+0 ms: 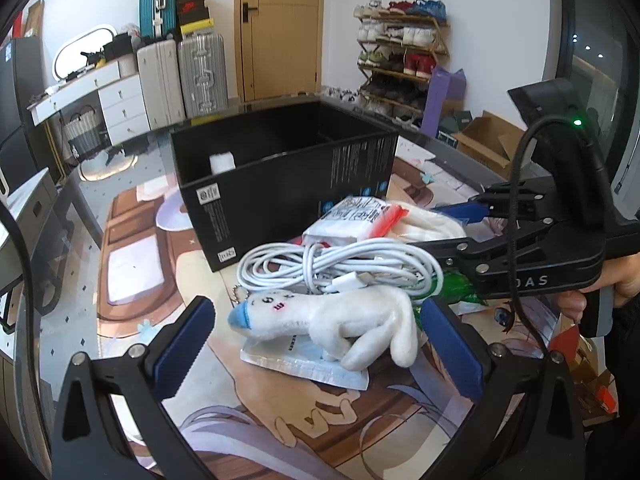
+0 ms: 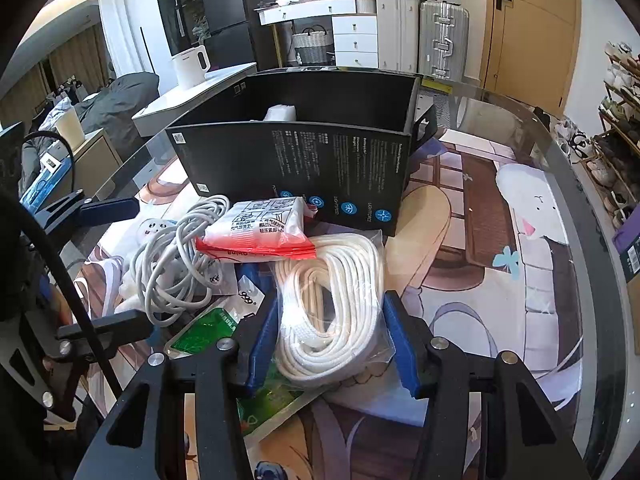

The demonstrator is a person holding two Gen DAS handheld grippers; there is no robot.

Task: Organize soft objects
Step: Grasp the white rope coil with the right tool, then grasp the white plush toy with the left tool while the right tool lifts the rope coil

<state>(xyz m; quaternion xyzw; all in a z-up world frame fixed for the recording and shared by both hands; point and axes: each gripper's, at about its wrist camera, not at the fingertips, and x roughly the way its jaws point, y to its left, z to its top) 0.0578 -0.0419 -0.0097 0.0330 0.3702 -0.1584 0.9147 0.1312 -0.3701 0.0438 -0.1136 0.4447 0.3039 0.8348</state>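
Note:
A white plush toy [image 1: 332,320] with a blue nose lies on a flat packet [image 1: 308,364] between the wide-open fingers of my left gripper [image 1: 316,344]. Behind it lie a coiled white cable [image 1: 340,264] and a red-edged packet [image 1: 356,220]. In the right wrist view my right gripper [image 2: 332,340] has its blue pads against both sides of a bagged coil of white rope [image 2: 332,300]. The red-edged packet [image 2: 260,232] and the cable [image 2: 176,264] lie to its left. A black box [image 2: 304,160] stands open behind, with something white inside [image 2: 280,114].
A green packet [image 2: 208,328] lies under the pile. The table carries a printed cartoon mat [image 2: 500,240] under glass, with its curved edge at the right. Suitcases, a white dresser, a door and a shoe rack [image 1: 400,52] stand behind.

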